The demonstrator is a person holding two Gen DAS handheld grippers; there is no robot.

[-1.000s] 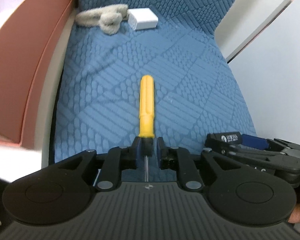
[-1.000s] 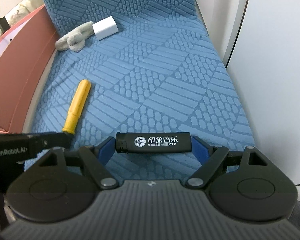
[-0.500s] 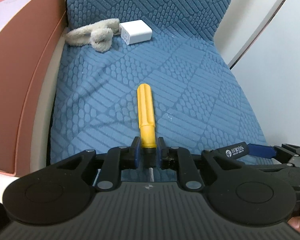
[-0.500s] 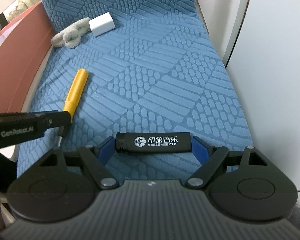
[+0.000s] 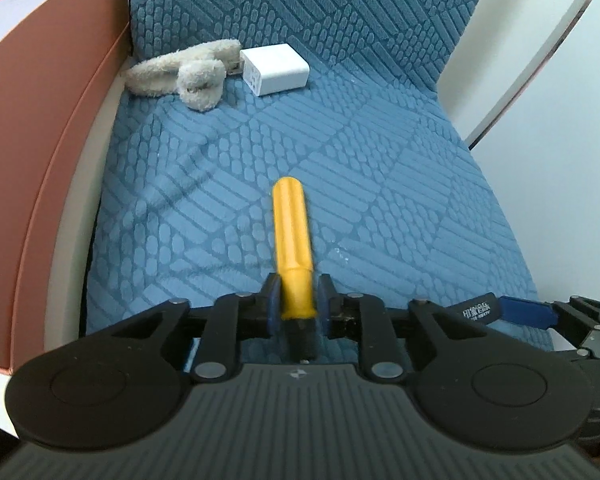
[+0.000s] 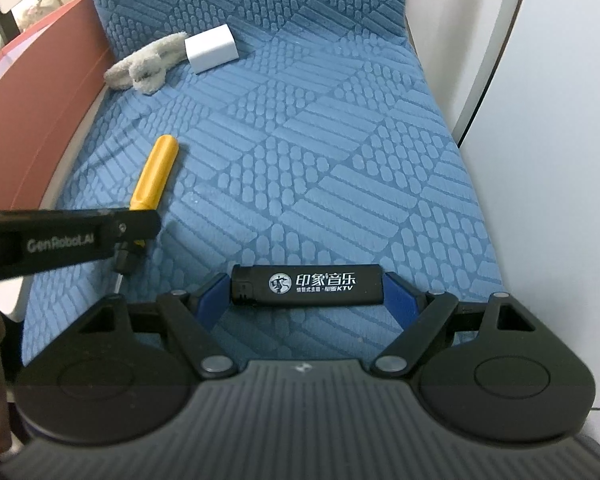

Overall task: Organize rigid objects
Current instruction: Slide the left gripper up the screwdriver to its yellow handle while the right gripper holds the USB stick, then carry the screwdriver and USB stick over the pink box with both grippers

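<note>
Screwdriver (image 5: 293, 256) on blue textured cushion (image 5: 400, 200), white wall (image 5: 560, 160) beside.

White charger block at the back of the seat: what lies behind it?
Behind the white charger block a grey fuzzy fabric piece runs left along the blue seat cushion. The block hides where they meet, so contact is unclear.

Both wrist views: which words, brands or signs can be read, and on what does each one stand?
"印象音乐": black lighter, held endwise in the right gripper.
"KTV": same lighter, ending a smaller line; its other characters are too small to read.
"GenRobot.AI": side of the left gripper.
Lighter print in the left wrist view: too blurred.
</note>
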